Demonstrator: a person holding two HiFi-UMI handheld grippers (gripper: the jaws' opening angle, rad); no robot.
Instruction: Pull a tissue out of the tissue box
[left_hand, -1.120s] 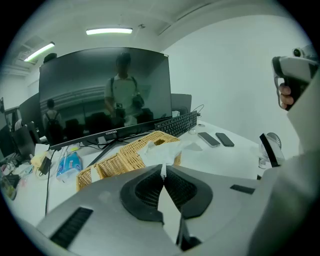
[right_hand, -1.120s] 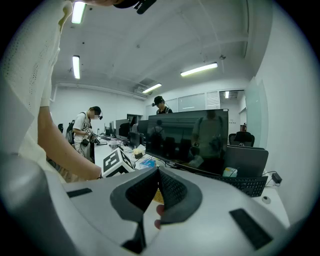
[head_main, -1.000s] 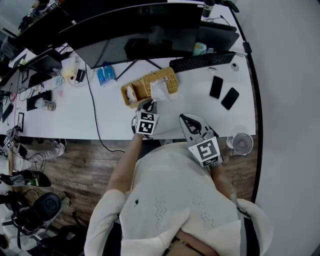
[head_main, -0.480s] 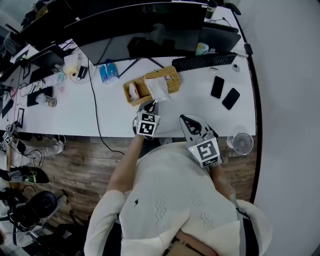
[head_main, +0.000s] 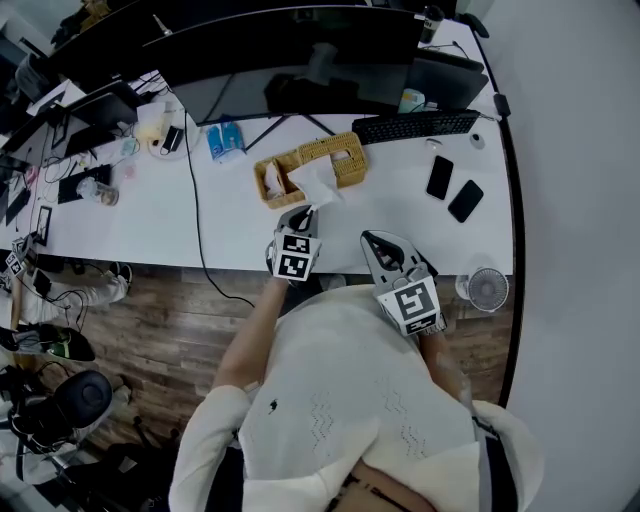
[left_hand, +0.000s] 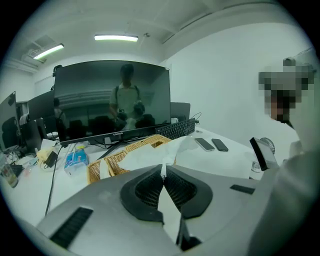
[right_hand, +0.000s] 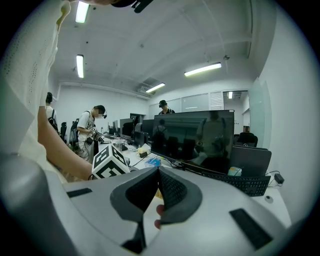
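A tissue is pinched in the closed left gripper & is stretched fwd to the wicker tissue box just ahead on the bench, while the right gripper, alongside, is closed w/ nothing gripped.

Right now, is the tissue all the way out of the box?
Not quite. Done: the left gripper is shut on a corner of the tissue. In hand: the tissue is stretched between it and the wicker tissue box, its far end seemingly at the slot. Left: pull until it comes free. The right gripper is shut and empty.
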